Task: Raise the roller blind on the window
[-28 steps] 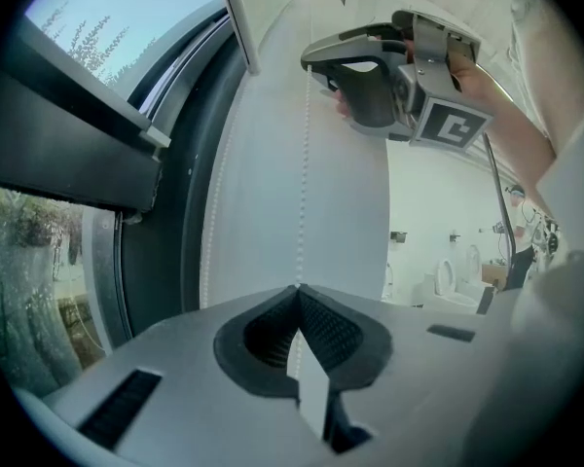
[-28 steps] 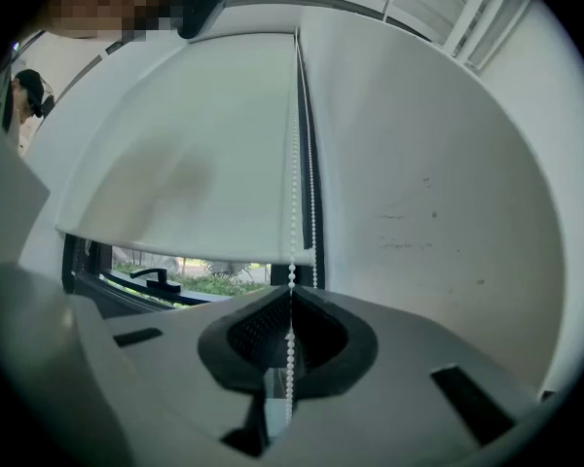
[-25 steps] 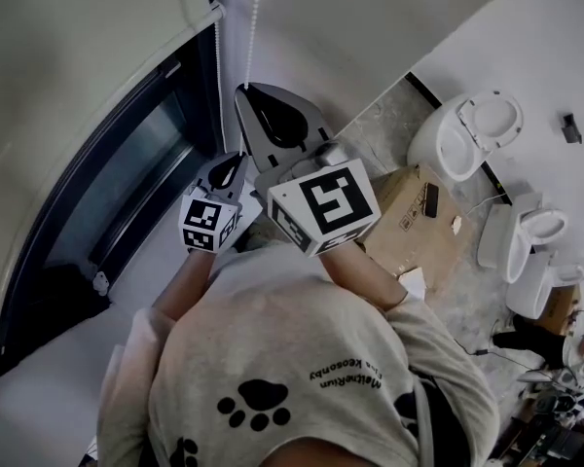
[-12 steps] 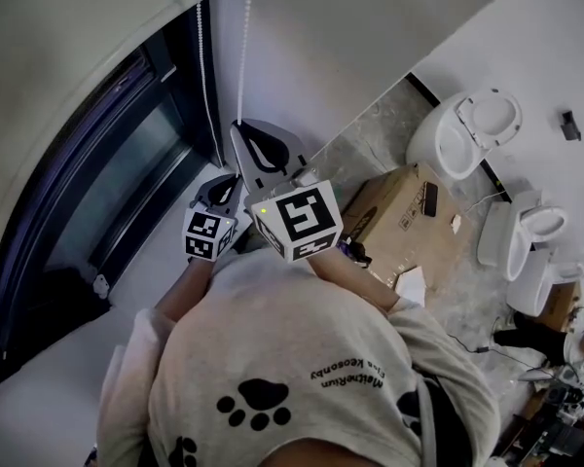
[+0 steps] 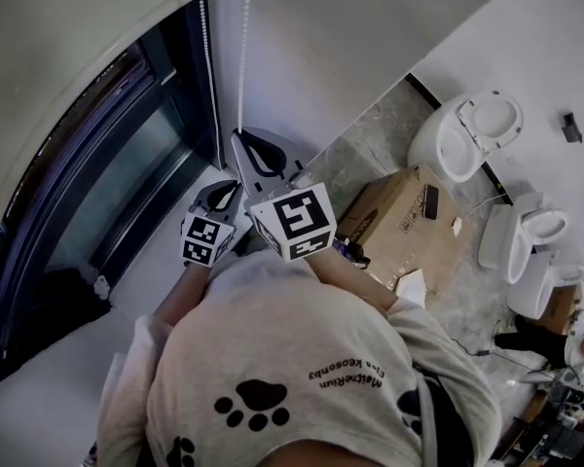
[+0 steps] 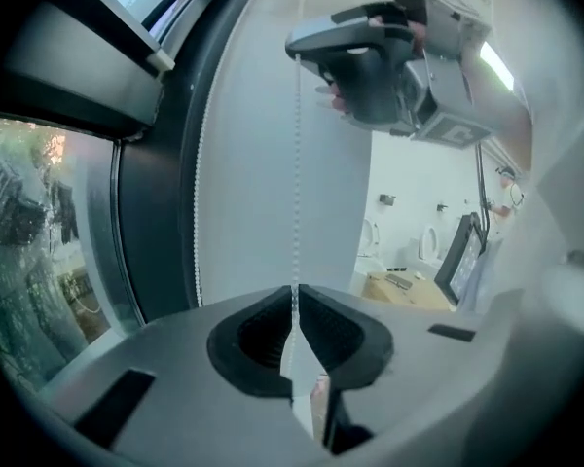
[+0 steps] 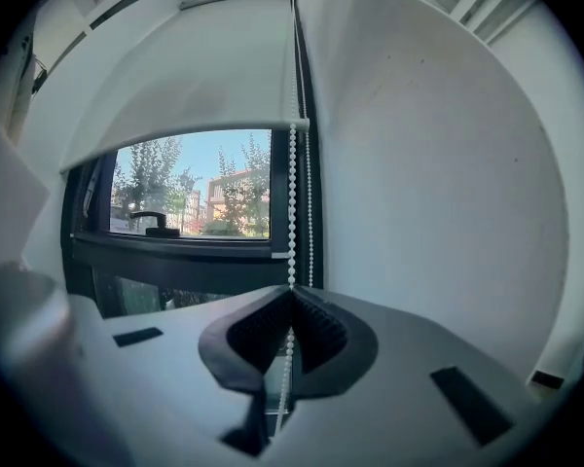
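White bead chain (image 7: 292, 202): the pull cord of the roller blind. One strand rises straight from the right claw to the end of the blind and drops straight from it into the left claw. A second strand hangs free just beside it, on the window side.
Roller blind (image 7: 185, 76): pale fabric, above and ahead of the right claw. Its bottom bar crosses the upper part of the window (image 7: 195, 188), with bare glass below, so the blind is judged partly raised.
Right claw (image 7: 291, 295): jaws closed, ribbed pads pinching the bead chain, which passes between them and hangs on beneath. It touches nothing else.
Left claw (image 6: 294, 300): jaws closed on the same strand, directly below the right claw, near it but apart.
Step in hand: probably a two-claw downward pull on the gripped strand, which winds the blind upward.
Next move: likely one claw must let go and re-grip higher on this same strand, above the other, while the other holds the tension. The pull should then run straight down so the beads stay seated between the pads.
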A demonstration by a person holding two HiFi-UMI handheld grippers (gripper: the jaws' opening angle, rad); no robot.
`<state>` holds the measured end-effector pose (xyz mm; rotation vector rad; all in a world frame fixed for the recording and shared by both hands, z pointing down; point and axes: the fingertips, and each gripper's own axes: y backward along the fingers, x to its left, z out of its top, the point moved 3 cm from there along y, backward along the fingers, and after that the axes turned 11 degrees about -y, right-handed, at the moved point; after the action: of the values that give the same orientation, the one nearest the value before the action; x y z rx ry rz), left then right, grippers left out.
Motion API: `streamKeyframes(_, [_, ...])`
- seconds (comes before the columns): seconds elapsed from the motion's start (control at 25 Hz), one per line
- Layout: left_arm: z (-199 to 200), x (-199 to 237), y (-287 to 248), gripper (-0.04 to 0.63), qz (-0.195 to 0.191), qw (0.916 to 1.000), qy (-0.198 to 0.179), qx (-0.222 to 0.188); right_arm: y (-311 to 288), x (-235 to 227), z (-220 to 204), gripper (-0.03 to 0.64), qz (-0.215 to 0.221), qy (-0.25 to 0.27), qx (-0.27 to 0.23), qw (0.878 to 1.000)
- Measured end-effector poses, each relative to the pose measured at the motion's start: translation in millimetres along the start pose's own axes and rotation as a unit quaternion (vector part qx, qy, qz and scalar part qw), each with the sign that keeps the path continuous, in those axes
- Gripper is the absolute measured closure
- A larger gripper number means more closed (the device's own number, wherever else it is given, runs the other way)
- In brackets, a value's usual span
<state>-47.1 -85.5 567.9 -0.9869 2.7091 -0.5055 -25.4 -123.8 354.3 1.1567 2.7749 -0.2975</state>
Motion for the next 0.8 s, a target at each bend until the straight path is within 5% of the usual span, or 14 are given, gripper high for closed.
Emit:
streamKeyframes(0.2, [46.9,14.5,26.1,0.581,0.011,0.9981,0.018,-0.058,-0.1,-0.6,-1.5,0.607,0.002,0.003,-0.003,1.000])
streamKeyframes(0.32, [79.6,26.8,41.6,0.480,0.005,0.9947,0.050,-0.090,0.1,-1.8,-1.4,0.607,0.003,0.004,-0.004,1.000])
streamKeyframes(0.4, [107.5,35.2,54.6,0.480,0.001,0.9918,0.057,-0.115,0.1,-3.0,-1.3,0.607,0.003,0.004,-0.004,1.000])
streamKeyframes(0.8, [248.3,59.4,118.9,0.480,-0.028,0.9777,-0.002,-0.208,-2.6,-2.2,-0.7,0.607,0.009,0.004,-0.005,1.000])
